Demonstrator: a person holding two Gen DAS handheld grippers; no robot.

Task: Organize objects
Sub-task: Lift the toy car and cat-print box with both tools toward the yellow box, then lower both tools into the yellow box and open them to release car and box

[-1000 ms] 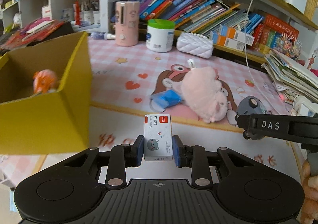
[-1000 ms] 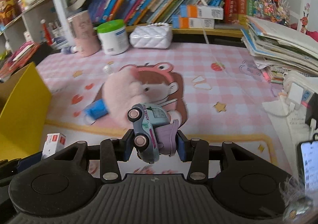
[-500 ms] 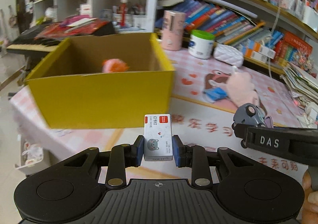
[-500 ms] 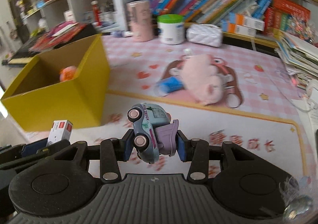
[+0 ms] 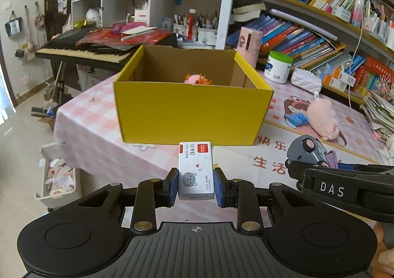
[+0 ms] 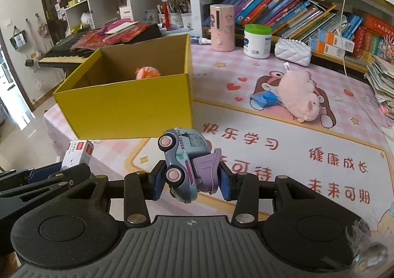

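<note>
The left gripper [image 5: 196, 185] pinches a small white staple box [image 5: 195, 170] between its blue pads, gripped across the narrow sides low on the carton, with the red-labelled end sticking forward beyond the fingertips. The right gripper [image 6: 190, 183] is clamped on a grey-blue toy truck [image 6: 183, 162], which sits tilted on its side between the pads, pink wheels facing the left pad and a purple flap against the right one. Straight ahead of the left tool, and ahead and to the left of the right one, stands the open yellow cardboard box [image 5: 192, 110] on the pink checked table cover [image 6: 283, 145]; an orange-pink toy [image 6: 147, 72] already lies inside. Farther ahead and to the right of both tools a pink plush [image 6: 299, 95] and a blue packet [image 6: 264, 99] lie on the cover. The staple box looks light but stiff, its flat card sides giving the pads good purchase, though hard squeezing could dent it. The truck is probably hard plastic, rounded and slick, so this skewed hold across wheels and flap seems less secure; gripping its flat flanks would be steadier.
</note>
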